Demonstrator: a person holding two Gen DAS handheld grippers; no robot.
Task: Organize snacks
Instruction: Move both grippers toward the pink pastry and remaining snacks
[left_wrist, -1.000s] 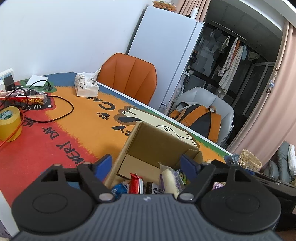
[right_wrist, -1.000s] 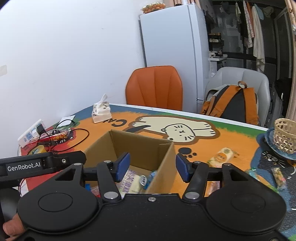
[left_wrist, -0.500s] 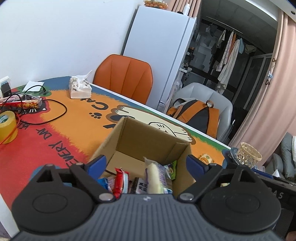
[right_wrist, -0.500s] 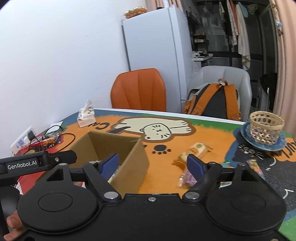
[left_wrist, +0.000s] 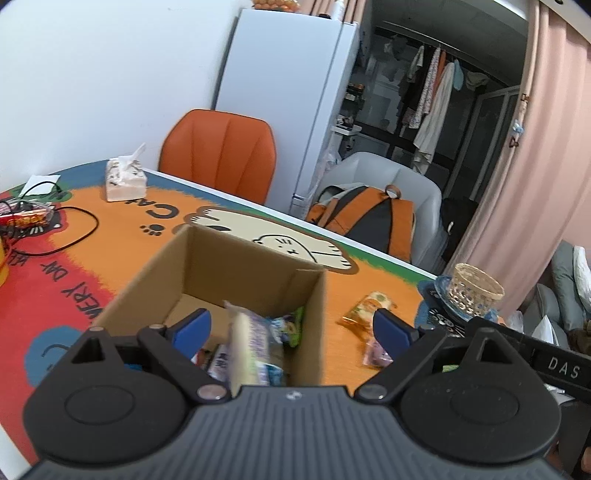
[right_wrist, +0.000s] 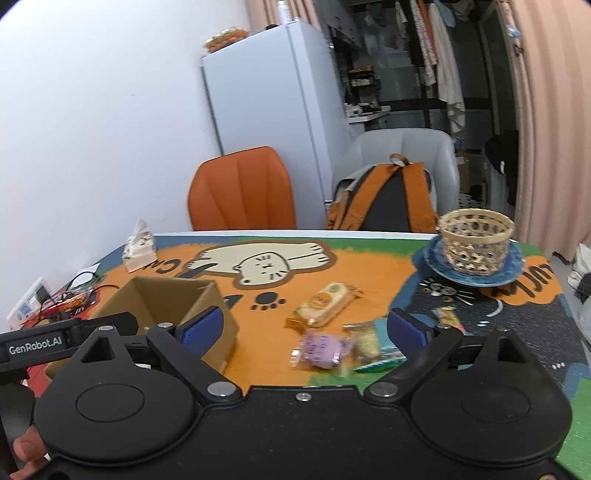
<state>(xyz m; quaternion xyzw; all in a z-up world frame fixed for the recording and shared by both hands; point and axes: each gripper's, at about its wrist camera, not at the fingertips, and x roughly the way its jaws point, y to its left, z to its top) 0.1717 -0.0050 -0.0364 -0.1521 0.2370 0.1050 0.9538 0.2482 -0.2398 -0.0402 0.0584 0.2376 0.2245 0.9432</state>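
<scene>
An open cardboard box (left_wrist: 236, 266) stands on the cartoon-cat table mat and holds several snack packets (left_wrist: 255, 343). My left gripper (left_wrist: 291, 328) hovers over the box's near edge, open, with nothing gripped. In the right wrist view the box (right_wrist: 173, 302) sits at the left. My right gripper (right_wrist: 306, 328) is to the right of it, its jaws opening and empty. Ahead of it on the mat lie a purple packet (right_wrist: 321, 349), a yellow-green packet (right_wrist: 327, 304), a teal packet (right_wrist: 373, 345) and a small packet (right_wrist: 448, 319).
A wicker basket (right_wrist: 474, 240) on a blue plate (right_wrist: 476, 277) stands at the back right. A tissue box (left_wrist: 123, 181), cables (left_wrist: 74, 229) and a power strip (right_wrist: 27, 306) lie at the left. An orange chair (left_wrist: 221, 151) and a backpack (left_wrist: 365, 218) stand behind the table.
Both grippers have swung to the right. The right one has left the box, now faces the loose packets, and its jaws have spread much wider. The left jaws have also widened.
</scene>
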